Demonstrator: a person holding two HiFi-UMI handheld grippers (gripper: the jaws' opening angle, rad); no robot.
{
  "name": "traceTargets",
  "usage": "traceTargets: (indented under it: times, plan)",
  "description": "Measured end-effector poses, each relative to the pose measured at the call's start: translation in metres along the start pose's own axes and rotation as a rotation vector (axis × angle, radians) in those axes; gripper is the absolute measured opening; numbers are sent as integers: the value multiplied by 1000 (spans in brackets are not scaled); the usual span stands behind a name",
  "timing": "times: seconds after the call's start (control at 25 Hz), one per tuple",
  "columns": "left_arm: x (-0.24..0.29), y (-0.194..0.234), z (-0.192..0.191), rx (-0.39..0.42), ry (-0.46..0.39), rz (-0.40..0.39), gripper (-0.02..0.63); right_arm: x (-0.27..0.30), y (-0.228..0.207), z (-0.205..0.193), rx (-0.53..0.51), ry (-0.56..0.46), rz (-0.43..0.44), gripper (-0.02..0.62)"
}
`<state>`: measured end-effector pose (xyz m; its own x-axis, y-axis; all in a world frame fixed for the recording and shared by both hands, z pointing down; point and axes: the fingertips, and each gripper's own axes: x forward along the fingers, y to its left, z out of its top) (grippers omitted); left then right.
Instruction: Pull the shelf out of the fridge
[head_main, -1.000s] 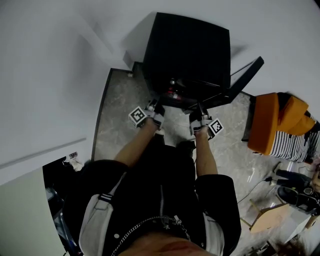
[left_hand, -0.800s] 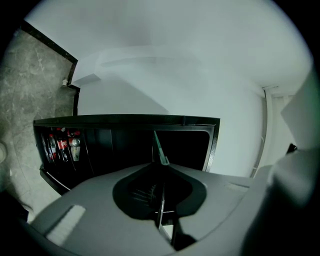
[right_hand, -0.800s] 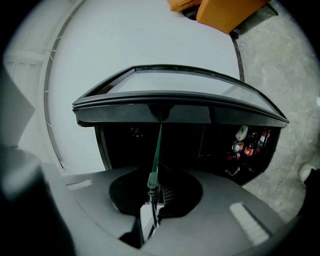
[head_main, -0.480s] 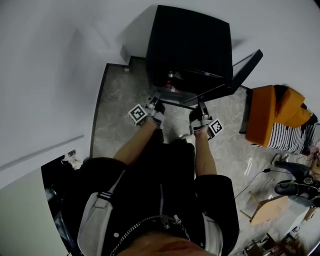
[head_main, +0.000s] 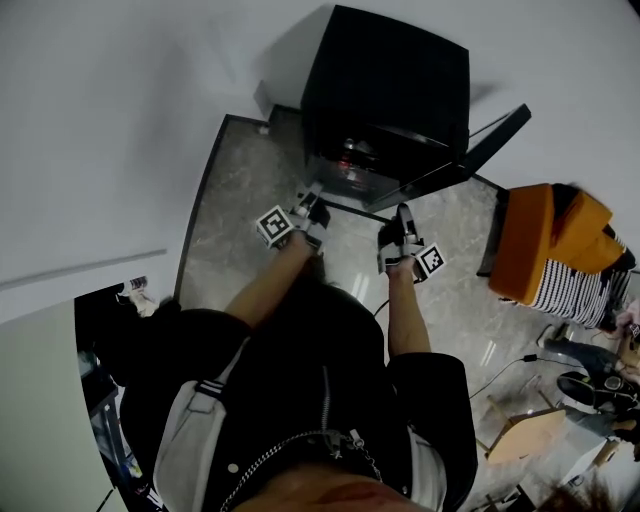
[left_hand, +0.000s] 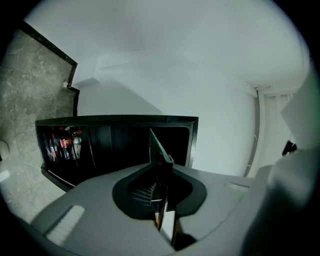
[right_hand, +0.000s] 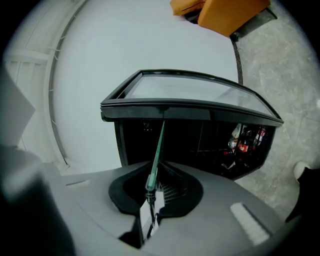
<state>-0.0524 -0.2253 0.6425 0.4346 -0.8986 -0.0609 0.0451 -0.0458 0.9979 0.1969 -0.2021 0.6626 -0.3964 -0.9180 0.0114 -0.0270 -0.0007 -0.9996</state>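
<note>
Left claw clenched on glass shelf edge — right claw clamped on it too. Shelf held level before open fridge — bottles inside.

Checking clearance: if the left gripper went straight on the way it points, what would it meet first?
Probably the open fridge: the left gripper, shut on the glass shelf, points into its dark interior. The shelf's far edge would arrive first; depth is unclear.

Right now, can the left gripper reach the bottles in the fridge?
Probably not. The left gripper is clamped on the shelf, which the right gripper holds too. The door stands open, so the bottles look reachable once the shelf is down.
</note>
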Motion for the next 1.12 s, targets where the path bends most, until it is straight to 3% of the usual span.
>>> traceTargets:
  times: [0.52,0.84,1.12]
  plan:
    - [-67,-34,-46,-3,-23,-67,28,-72,39,-19,-51,43,61,21]
    - [-102,-52,-72,40,-10,-89,29,-114,49,-32,-40,50,97,23]
    - [-128,-65,-80,47,-9,-123,29,-137,65,-47,-111,75,140,25]
